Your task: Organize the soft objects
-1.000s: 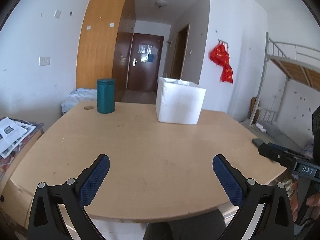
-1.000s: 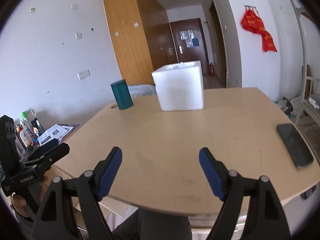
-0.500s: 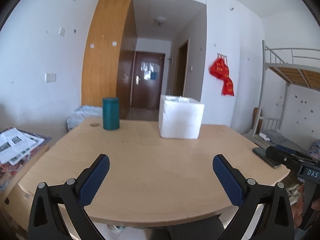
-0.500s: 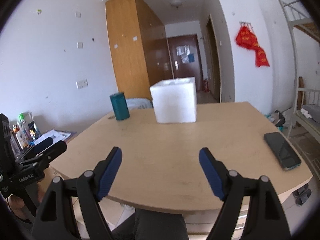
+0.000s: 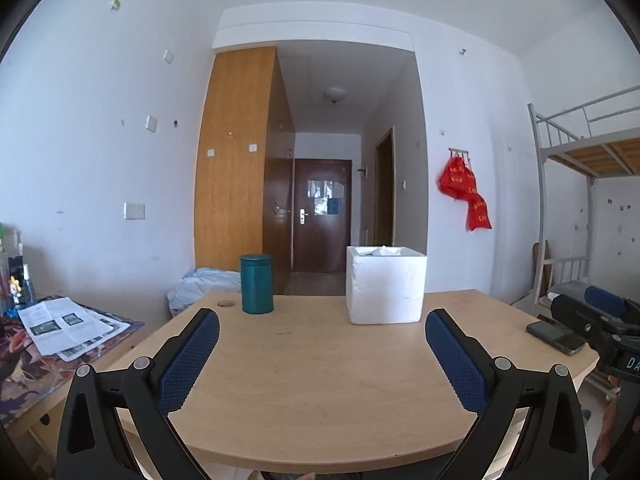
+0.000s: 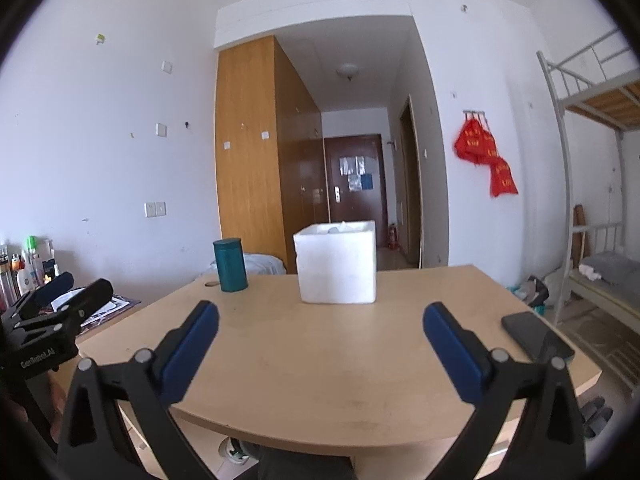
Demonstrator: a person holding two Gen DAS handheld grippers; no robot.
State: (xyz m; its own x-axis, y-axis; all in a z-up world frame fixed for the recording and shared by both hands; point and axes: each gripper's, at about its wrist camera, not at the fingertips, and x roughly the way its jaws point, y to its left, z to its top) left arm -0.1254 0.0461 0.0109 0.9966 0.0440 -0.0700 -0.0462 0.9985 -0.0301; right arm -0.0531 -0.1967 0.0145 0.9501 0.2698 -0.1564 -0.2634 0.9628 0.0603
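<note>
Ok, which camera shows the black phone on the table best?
The right wrist view: the phone lies in the open near the table's right edge, its whole dark screen visible. In the left wrist view the phone is smaller, and the other gripper partly hides it.

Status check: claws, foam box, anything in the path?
Left claw open, empty. Right claw open, empty. White foam box upright at table's far side, something pale inside. Path to box open; teal canister stands left, phone right.

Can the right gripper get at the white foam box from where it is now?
Probably yes. The right gripper is open and empty, and only bare table lies between it and the white foam box. The teal canister stands off to the left.
</note>
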